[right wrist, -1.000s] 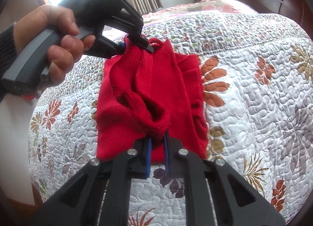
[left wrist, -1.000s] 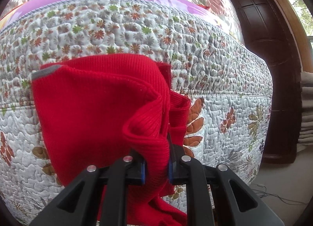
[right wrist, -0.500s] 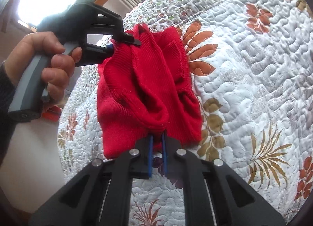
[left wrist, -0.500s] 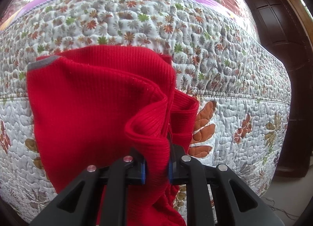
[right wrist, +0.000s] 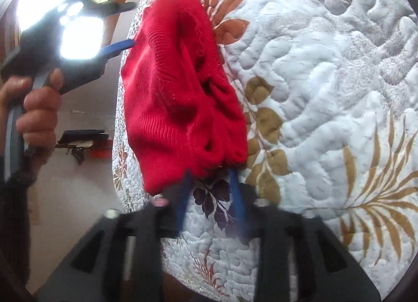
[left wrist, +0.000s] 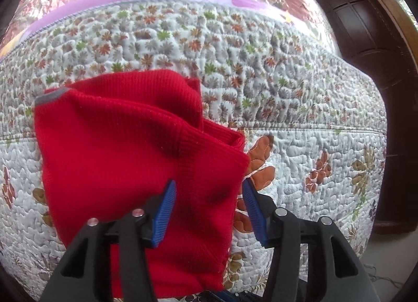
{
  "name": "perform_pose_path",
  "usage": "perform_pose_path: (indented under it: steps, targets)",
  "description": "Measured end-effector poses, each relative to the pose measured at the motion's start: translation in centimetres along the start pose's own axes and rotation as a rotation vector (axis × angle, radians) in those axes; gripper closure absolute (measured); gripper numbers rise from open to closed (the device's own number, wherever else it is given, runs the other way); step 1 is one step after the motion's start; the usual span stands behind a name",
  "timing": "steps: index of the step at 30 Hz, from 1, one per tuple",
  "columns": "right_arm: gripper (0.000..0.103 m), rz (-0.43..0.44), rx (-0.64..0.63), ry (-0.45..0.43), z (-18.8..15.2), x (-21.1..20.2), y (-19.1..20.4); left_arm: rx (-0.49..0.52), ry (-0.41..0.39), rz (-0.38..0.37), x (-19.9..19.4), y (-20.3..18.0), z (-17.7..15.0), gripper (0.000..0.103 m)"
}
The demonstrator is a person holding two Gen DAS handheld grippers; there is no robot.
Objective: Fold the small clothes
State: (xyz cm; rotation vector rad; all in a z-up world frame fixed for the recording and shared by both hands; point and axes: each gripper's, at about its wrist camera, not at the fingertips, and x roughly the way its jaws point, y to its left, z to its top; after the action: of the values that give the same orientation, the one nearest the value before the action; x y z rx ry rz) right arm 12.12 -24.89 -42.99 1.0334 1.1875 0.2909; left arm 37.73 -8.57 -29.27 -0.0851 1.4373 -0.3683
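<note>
A small red knit garment [left wrist: 125,160] lies folded over on a white quilted bedspread [left wrist: 300,160] printed with brown and rust leaves and small flowers. In the left wrist view the left gripper [left wrist: 209,197] has its jaws spread wide, the blue pads [left wrist: 164,208] standing on either side of the garment's near right corner with the knit lying loose between them. A grey trim [left wrist: 51,96] shows at the garment's far left corner, and a ribbed band runs down near its right edge.

In the right wrist view the right gripper [right wrist: 210,192] also has its jaws apart, just at the garment's [right wrist: 177,98] near bunched edge; the picture is blurred there, so whether a pad touches the cloth cannot be told. A hand [right wrist: 36,108] at the left holds the other gripper's handle, its blue pad at the garment's far left edge.
</note>
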Motion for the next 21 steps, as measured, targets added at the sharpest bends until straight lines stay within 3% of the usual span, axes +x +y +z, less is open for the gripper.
perform_pose_path:
  steps: [4, 8, 11, 15, 19, 21]
  targets:
    - [0.064, 0.054, -0.081, -0.009, 2.0, -4.1, 1.3, 0.006, -0.094, -0.1, -4.3, 1.8, -1.7, 0.034]
    - [0.06, 0.113, -0.128, -0.082, 9.2, -6.2, 4.5, 0.063, -0.08, -0.179, -4.6, 3.7, -6.1, 0.034]
    - [0.055, 0.168, -0.161, -0.05, 16.1, -3.1, 7.0, 0.116, -0.02, -0.213, -2.3, 3.7, -9.6, 0.036]
    - [0.055, 0.23, -0.105, 0.028, 22.3, 2.7, 8.5, 0.167, 0.034, -0.222, 0.6, 3.0, -12.6, 0.036]
    - [0.056, 0.224, -0.095, 0.113, 24.7, 6.4, 9.3, 0.165, 0.083, -0.245, 2.8, 2.9, -13.8, 0.036]
    - [0.063, 0.224, -0.096, 0.137, 24.9, 7.3, 9.5, 0.16, 0.112, -0.254, 3.8, 3.1, -14.1, 0.036]
